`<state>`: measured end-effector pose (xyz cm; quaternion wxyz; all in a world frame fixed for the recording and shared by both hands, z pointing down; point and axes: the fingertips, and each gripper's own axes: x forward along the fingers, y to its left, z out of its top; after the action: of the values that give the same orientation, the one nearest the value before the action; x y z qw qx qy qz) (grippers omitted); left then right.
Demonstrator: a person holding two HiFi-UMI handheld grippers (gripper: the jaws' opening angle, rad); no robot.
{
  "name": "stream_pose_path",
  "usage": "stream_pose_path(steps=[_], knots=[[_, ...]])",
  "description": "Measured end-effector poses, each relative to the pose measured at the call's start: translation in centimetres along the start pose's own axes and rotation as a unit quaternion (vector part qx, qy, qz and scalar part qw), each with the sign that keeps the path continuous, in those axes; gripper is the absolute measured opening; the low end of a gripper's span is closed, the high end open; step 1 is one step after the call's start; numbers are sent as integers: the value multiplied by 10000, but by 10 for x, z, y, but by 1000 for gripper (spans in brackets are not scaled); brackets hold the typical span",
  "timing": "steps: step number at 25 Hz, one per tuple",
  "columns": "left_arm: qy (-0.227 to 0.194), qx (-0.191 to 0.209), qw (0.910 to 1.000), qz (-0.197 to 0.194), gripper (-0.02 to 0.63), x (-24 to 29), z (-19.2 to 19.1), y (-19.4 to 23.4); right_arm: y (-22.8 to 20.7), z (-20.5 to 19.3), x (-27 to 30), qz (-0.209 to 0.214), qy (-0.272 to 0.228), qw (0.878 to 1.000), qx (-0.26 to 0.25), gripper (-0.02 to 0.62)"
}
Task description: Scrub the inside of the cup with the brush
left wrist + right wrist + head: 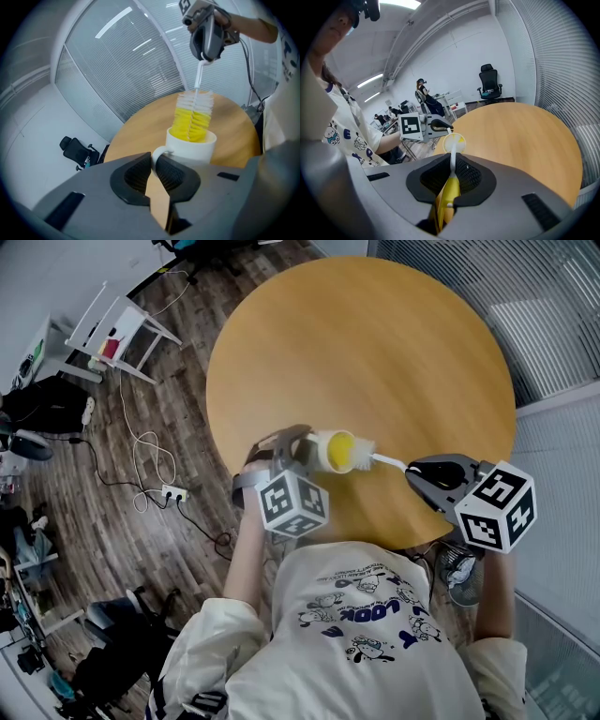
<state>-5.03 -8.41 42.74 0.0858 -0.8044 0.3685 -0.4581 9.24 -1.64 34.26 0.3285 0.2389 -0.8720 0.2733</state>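
Observation:
A white cup (326, 450) is held on its side over the near edge of the round wooden table (375, 343). My left gripper (296, 450) is shut on the cup's handle (157, 153), which sits pinched between the pads. A brush with yellow and white bristles (193, 119) is pushed partly into the cup (196, 148), its upper bristles outside the rim. My right gripper (418, 471) is shut on the brush's handle (450, 190), with the white stem (453, 157) running from the jaws to the cup's mouth (453, 140). The right gripper (209, 40) shows in the left gripper view too.
The person stands at the table's near edge. On the wooden floor to the left lie a power strip with cables (172, 492) and a white rack (117, 334). A small fan (459, 570) stands by the table's right. Blinds line the wall (122, 61). An office chair (489, 80) stands beyond the table.

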Motion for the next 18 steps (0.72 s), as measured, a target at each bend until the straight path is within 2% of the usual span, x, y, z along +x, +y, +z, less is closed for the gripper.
stream_pose_path(steps=[7, 13, 18], knots=[[154, -203, 9997, 41, 37, 5, -12, 2, -2, -2, -6, 57, -93, 9999, 108, 44], [259, -881, 9957, 108, 37, 4, -29, 12, -1, 2, -17, 36, -231, 9996, 165, 44], [360, -1342, 9901, 199, 37, 5, -46, 20, -14, 7, -28, -211, -467, 9983, 278, 44]])
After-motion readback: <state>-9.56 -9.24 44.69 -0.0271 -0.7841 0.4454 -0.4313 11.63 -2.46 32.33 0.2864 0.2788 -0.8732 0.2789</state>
